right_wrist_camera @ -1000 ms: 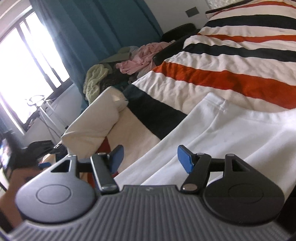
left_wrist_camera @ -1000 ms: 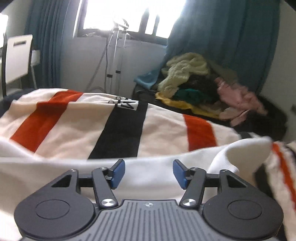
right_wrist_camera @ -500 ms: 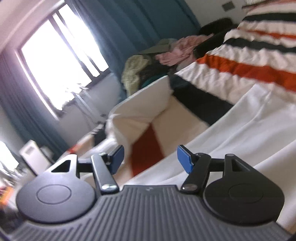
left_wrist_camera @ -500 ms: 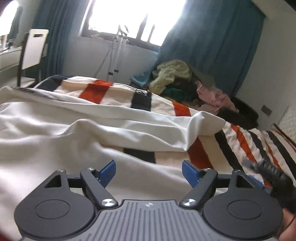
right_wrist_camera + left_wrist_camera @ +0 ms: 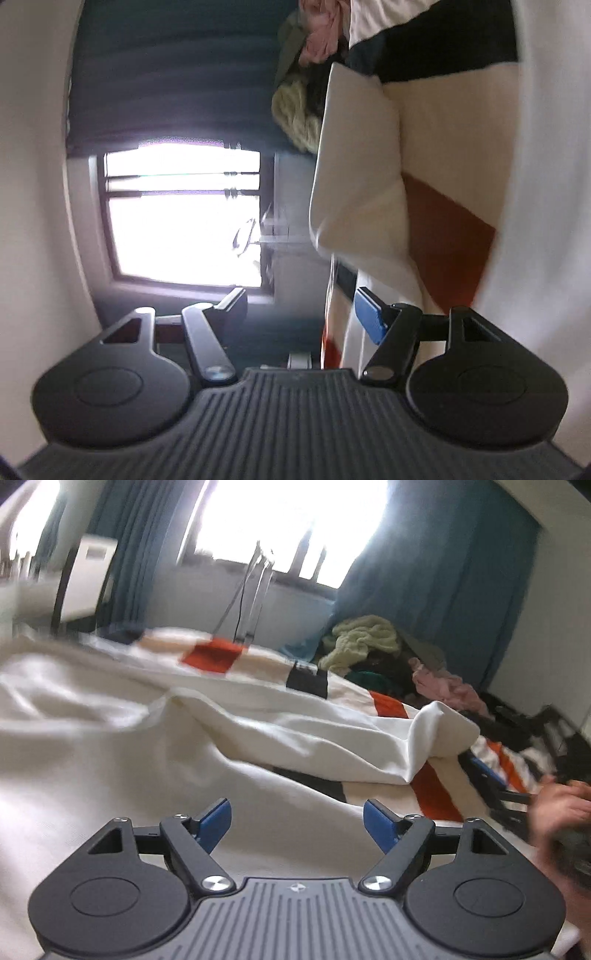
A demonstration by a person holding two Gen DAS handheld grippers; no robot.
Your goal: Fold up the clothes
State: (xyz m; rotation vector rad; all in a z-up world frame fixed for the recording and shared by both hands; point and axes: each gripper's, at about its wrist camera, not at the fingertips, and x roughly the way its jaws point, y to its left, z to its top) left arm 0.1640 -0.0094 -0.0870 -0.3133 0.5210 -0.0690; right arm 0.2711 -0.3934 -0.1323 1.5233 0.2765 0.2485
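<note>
A cream-white garment [image 5: 122, 746] lies spread and rumpled over the striped blanket [image 5: 436, 790] on the bed; one folded corner [image 5: 439, 734] sticks up at the right. My left gripper [image 5: 297, 819] hovers low over the garment, open, with nothing between its blue pads. In the right wrist view the scene is rolled a quarter turn: the same white corner [image 5: 358, 158] and the striped blanket [image 5: 450, 254] run down the right side. My right gripper [image 5: 301, 308] is open and holds nothing. A hand [image 5: 557, 808], blurred, shows at the right edge of the left wrist view.
A heap of clothes [image 5: 376, 646], yellow-green, pink and dark, sits beyond the bed under blue curtains [image 5: 436, 576]. A bright window [image 5: 288, 524], a metal stand [image 5: 251, 590] and a white chair [image 5: 86, 579] stand behind the bed.
The right gripper has rolled about a quarter turn and lifted away from the white garment. The left gripper has shifted slightly; the view is blurred by motion. Both stay open.
</note>
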